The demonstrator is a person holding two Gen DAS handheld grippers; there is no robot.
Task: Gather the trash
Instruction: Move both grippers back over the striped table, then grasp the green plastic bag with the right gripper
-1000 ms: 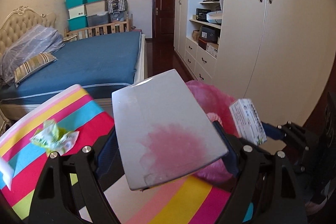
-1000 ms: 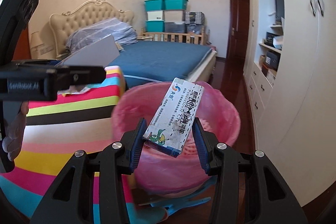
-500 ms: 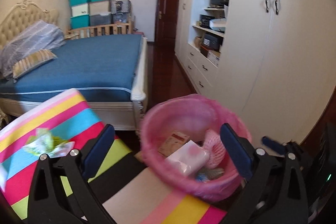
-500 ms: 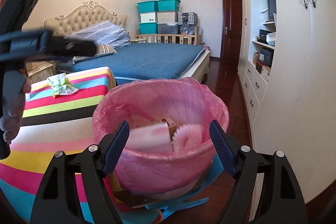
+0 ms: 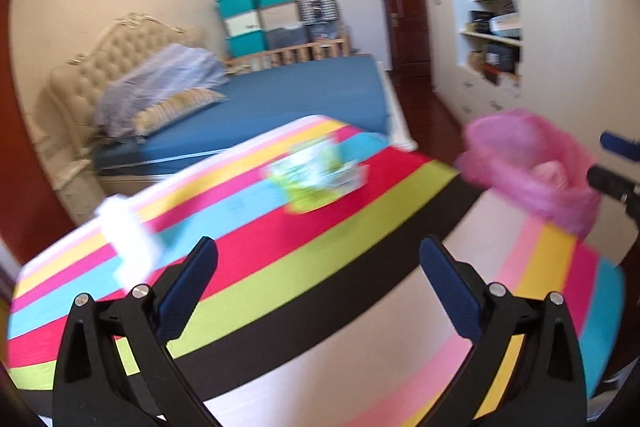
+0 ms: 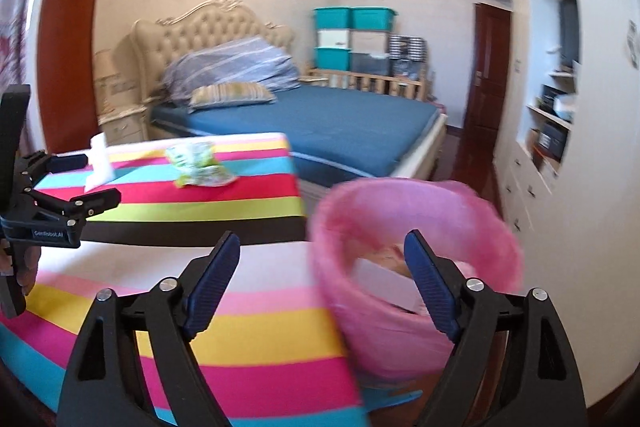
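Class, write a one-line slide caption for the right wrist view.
Empty right gripper opening beside the pink-lined bin, green wrapper and white scrap left on the striped table.

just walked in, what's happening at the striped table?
A person with a handheld gripper in each hand is clearing trash into the pink-lined bin beside the striped table. Both grippers are empty: the left gripper is wide open above the tabletop, and the right gripper is opening by the bin's rim with nothing between its jaws. The bin already holds some packaging. A crumpled green wrapper and a white piece of trash are still on the table.
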